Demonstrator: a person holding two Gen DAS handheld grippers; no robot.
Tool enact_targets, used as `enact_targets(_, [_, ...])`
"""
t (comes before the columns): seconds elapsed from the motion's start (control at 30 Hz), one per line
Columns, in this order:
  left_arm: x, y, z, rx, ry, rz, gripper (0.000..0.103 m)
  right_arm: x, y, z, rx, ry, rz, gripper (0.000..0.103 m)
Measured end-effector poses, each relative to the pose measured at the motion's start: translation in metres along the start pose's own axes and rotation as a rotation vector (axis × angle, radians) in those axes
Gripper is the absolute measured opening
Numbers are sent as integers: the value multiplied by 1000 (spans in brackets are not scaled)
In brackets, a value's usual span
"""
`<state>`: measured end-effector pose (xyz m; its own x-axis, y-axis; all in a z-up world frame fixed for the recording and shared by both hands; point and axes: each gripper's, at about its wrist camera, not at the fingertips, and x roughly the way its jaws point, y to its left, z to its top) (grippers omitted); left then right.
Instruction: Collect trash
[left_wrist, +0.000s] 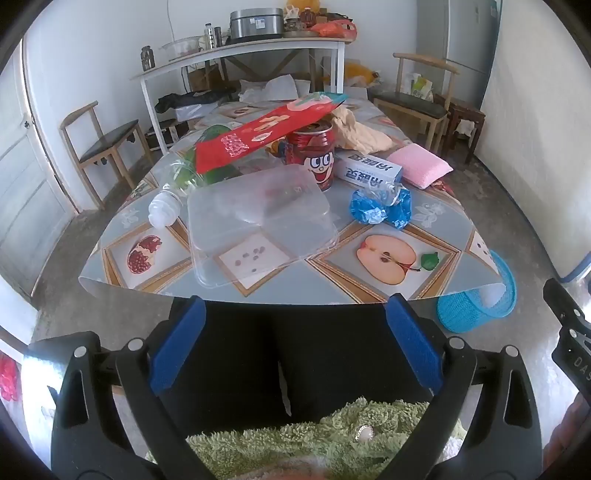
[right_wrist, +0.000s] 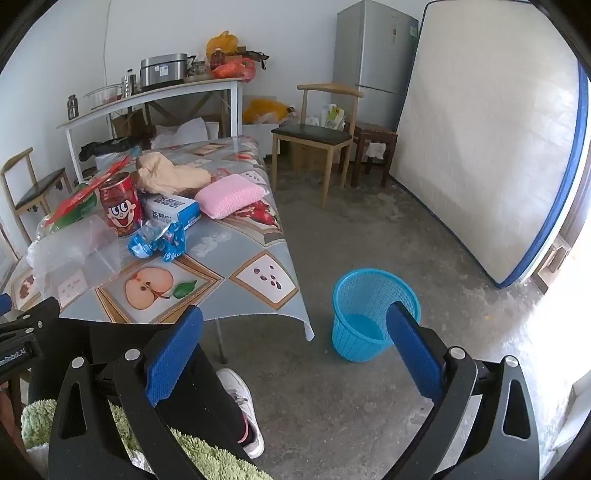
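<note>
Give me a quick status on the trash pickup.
Left gripper and right gripper open, empty. Trash on table untouched; clear container nearest. Blue bin on floor, path clear.

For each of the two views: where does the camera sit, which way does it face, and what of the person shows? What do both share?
Left wrist: on the left tool, open, facing down over the table edge; black trousers and green fleece show.
Right wrist: on the right tool, open, facing the floor beside the table, toward the blue basket; a leg and white shoe show.
Shared: red can, clear plastic box, blue wrapper, pink sponge, the basket.
</note>
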<state>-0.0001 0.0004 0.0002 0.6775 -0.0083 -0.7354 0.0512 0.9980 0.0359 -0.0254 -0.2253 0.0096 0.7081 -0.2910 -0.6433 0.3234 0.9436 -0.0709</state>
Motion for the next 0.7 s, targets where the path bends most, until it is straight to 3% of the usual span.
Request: enact_targets(0.7, [0,-1,-1,2,4,-18,94,-6,6,3,-14,-21,4,97])
